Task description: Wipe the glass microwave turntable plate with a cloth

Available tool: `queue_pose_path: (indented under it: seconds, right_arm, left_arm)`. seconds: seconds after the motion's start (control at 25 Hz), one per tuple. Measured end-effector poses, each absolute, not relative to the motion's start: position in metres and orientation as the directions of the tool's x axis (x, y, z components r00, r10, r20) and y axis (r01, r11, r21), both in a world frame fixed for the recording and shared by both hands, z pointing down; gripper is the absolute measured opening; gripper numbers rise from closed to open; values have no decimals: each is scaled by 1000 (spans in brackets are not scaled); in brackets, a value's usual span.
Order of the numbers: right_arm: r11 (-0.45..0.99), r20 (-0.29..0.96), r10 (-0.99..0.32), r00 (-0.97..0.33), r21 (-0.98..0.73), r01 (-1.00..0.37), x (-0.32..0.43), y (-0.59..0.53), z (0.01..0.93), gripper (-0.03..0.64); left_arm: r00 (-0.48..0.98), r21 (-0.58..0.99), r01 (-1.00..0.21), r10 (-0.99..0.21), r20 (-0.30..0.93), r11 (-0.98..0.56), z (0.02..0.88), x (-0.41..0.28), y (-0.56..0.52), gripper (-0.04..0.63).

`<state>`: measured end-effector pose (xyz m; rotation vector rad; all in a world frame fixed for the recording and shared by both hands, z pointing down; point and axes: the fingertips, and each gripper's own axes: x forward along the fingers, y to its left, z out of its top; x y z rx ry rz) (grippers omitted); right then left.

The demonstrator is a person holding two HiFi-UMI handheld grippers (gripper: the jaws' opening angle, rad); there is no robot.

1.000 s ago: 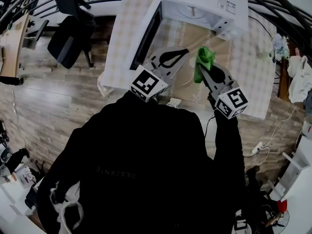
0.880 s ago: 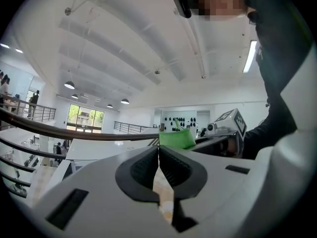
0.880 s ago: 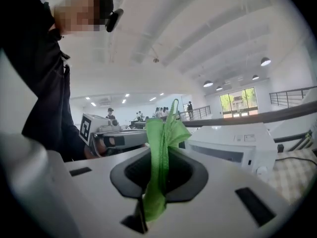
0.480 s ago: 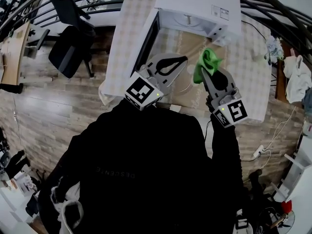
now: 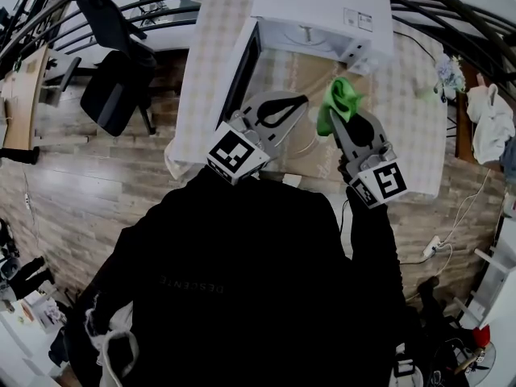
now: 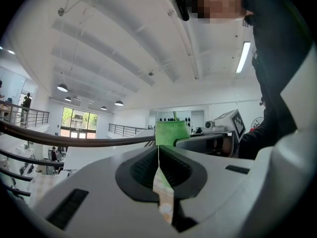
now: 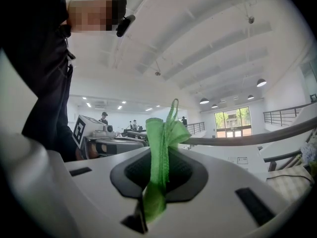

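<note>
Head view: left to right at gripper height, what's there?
Black chair → left gripper → green cloth → white garment

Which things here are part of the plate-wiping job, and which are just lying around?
In the job:
glass turntable plate, gripped by the left gripper
green cloth, clamped in the right gripper

Lying about:
open microwave, untouched
office chair
white clothes
power strip on the floor
</note>
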<state>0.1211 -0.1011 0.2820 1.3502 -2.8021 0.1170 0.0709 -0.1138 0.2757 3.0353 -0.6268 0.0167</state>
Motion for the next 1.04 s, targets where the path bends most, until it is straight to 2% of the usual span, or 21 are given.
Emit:
queue_pose_path:
  seconds: [1.04]
  right_arm:
    - [599,65,-797,-601,-49,-800,126,-99,282,58]
  left_arm:
    - [934,47,-356,-356,16,-933,277,80,-108,21]
